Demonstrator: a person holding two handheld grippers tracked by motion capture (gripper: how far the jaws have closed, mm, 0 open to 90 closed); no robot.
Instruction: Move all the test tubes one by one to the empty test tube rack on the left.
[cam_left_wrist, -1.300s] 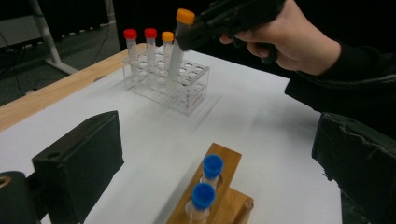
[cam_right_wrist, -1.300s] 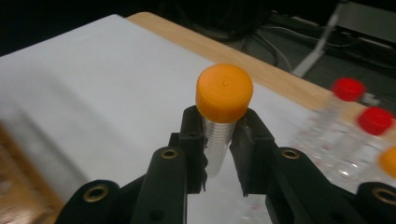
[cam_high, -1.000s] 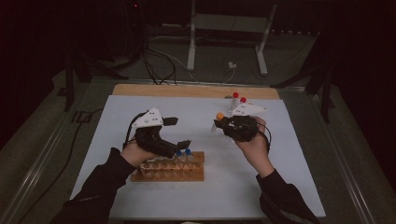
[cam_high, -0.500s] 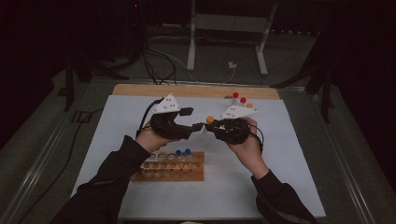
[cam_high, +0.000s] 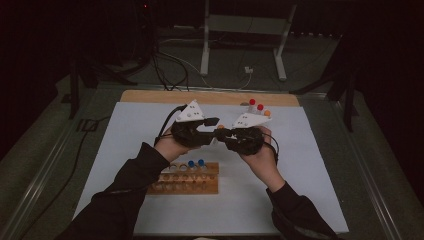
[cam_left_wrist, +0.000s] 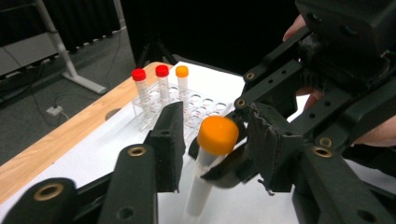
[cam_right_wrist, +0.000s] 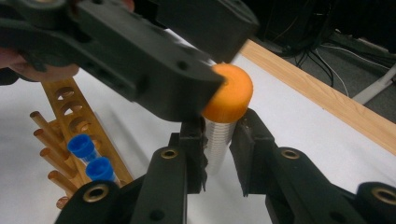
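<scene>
A clear tube (cam_right_wrist: 217, 140) with an orange cap (cam_left_wrist: 217, 135) is held above the white mat. My right gripper (cam_right_wrist: 219, 154) is shut on the tube's body just below the cap. My left gripper (cam_left_wrist: 215, 119) meets it nose to nose over the mat's middle (cam_high: 216, 129). Its jaws have just been closing and stand on either side of the orange cap (cam_right_wrist: 229, 98). A narrow gap still shows at each pad in the left gripper view. In the high view the right gripper (cam_high: 226, 134) sits right of the cap.
A wooden rack (cam_high: 186, 179) with two blue-capped tubes (cam_right_wrist: 88, 156) lies near the front under the left forearm. At the back right stands a clear rack (cam_left_wrist: 198, 105) with two red-capped tubes (cam_left_wrist: 138, 74) and an orange-capped one (cam_left_wrist: 181, 71). The white mat (cam_high: 310, 165) covers the table.
The left gripper rose from the wooden rack and moved right to meet the right gripper. Its jaws narrowed around the orange cap. The right hand stayed nearly still.
</scene>
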